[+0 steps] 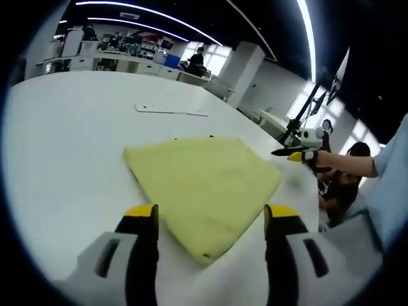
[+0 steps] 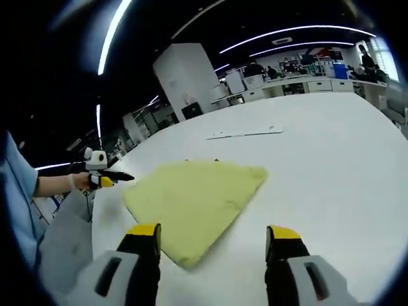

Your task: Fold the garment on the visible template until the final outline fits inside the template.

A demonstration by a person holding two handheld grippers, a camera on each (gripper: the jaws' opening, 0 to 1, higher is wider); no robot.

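Note:
A pale yellow garment (image 1: 204, 188) lies folded into a rough triangle on the white table (image 1: 70, 140). In the left gripper view its near corner points between the yellow-tipped jaws of my left gripper (image 1: 211, 220), which stands open just short of the cloth. My right gripper (image 1: 280, 152) hovers past the cloth's right corner, held by a hand. In the right gripper view the garment (image 2: 191, 197) lies ahead of my open right gripper (image 2: 213, 239), and my left gripper (image 2: 124, 177) hangs at the left. A thin flat white template sheet (image 1: 169, 110) (image 2: 245, 134) lies beyond the garment, apart from it.
The table's edge (image 1: 299, 191) runs close past the garment's right side, with a seated person (image 1: 347, 178) beyond it. Desks, shelves and a person (image 1: 194, 60) fill the far room. Bare table surface (image 2: 331, 172) stretches around the cloth.

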